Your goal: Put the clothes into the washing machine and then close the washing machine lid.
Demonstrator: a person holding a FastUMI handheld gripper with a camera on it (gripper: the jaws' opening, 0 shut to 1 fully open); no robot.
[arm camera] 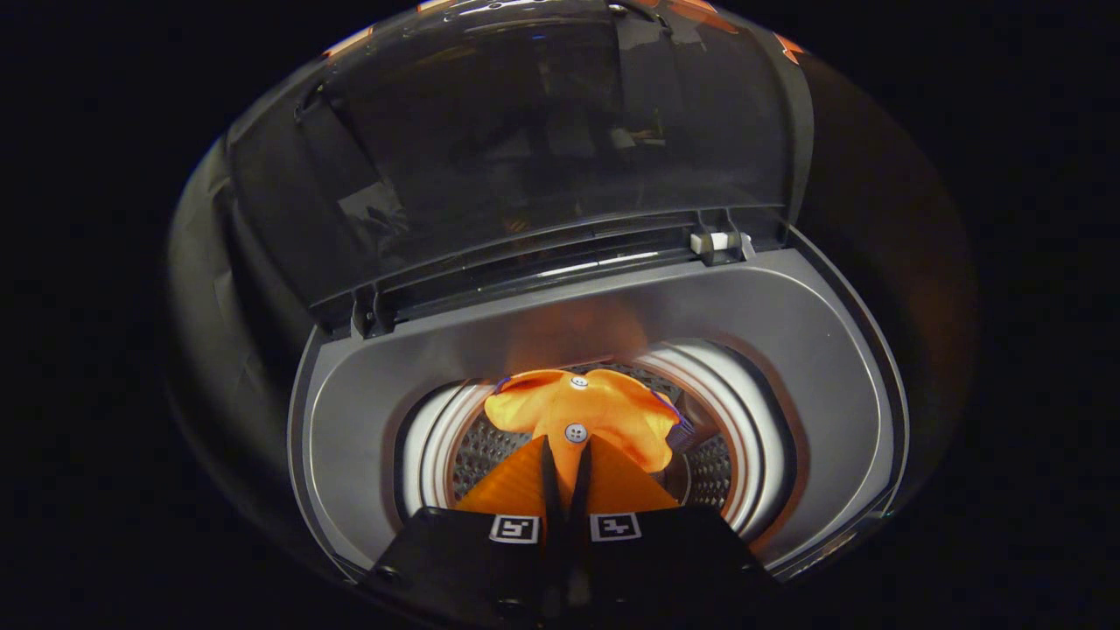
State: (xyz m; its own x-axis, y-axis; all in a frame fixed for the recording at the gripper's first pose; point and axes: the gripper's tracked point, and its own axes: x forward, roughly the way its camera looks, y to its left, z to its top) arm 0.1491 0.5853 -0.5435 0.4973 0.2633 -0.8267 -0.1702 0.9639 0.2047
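An orange garment (582, 411) with white buttons hangs pinched between my fingers, and my gripper (566, 455) is shut on it. The cloth hangs over the round mouth of the washing machine drum (477, 451), whose perforated metal wall shows on both sides of the cloth. The grey top panel of the washing machine (770, 350) surrounds the drum opening. Beyond the drum, the dark see-through lid (542, 131) stands raised and tilted back on its hinge.
A small white latch piece (717, 242) sits on the hinge bar at the lid's right end. A white ring (744, 429) rims the drum mouth. Dark booth cloth lies around the machine on both sides.
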